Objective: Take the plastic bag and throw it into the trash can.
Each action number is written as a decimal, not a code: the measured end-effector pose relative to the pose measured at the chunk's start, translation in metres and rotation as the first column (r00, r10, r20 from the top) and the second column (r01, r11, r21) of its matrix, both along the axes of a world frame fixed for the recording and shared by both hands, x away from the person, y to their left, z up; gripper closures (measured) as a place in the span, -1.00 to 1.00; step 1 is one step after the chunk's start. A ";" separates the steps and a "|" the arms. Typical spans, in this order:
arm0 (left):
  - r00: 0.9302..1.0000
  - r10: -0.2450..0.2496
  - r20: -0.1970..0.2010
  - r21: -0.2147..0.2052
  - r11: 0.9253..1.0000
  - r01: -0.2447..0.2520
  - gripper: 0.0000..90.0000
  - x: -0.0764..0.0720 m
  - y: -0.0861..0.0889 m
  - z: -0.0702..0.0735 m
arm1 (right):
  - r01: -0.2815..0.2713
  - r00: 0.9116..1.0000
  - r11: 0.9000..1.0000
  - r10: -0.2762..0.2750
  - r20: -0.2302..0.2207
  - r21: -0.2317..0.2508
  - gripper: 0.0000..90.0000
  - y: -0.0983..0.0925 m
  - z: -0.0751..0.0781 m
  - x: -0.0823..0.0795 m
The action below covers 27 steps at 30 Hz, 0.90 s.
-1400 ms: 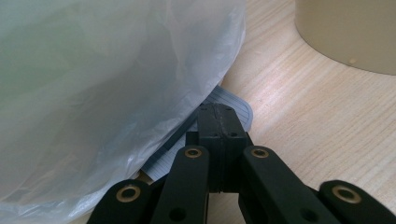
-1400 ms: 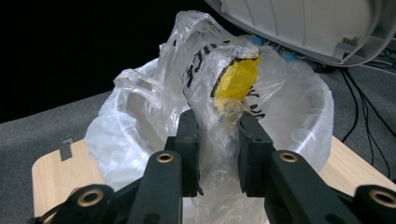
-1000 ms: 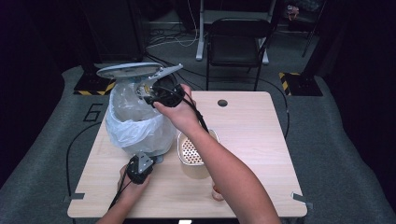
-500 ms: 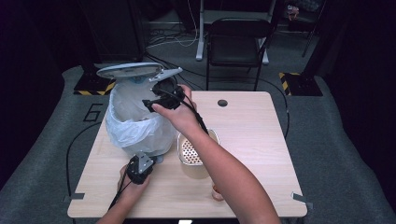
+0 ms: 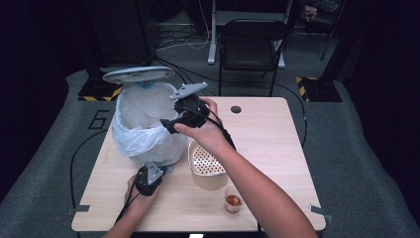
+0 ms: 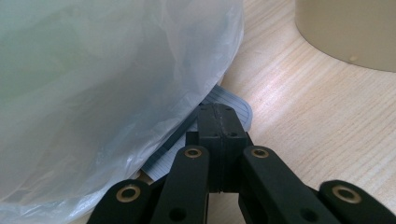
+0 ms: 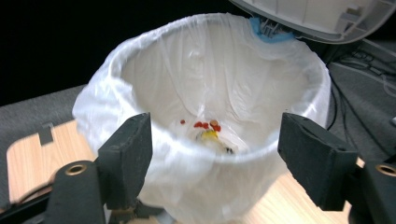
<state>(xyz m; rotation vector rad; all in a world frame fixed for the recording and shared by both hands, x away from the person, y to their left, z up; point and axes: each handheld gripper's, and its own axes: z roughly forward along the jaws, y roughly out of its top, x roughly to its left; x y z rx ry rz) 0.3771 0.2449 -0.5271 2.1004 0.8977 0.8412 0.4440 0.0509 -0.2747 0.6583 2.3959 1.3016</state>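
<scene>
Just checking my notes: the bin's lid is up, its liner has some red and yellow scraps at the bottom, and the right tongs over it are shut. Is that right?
Not quite. The right tongs are open, their jaws set wide apart in the right gripper view. The rest stands: the bin's lid is up, and red and yellow scraps lie at the bottom of the liner.

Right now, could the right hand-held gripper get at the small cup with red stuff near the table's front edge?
Probably yes. The right hand-held gripper is open and empty over the bin; the cup stands uncovered beside the strainer pot, beneath that forearm.
</scene>
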 end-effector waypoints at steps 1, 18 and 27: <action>1.000 0.000 0.000 0.000 1.000 0.000 1.00 0.000 0.000 0.000 | 0.000 1.000 1.000 0.000 0.000 0.000 -0.43 0.000 0.000 0.000; 1.000 0.001 -0.005 -0.013 1.000 -0.001 1.00 -0.001 -0.001 -0.001 | 0.021 1.000 0.999 -0.020 -0.024 0.035 -0.63 -0.084 -0.047 -0.062; 1.000 0.005 -0.004 -0.013 1.000 -0.005 1.00 -0.001 -0.001 -0.001 | 0.087 0.996 0.994 -0.085 -0.039 0.062 -0.67 -0.114 -0.072 -0.077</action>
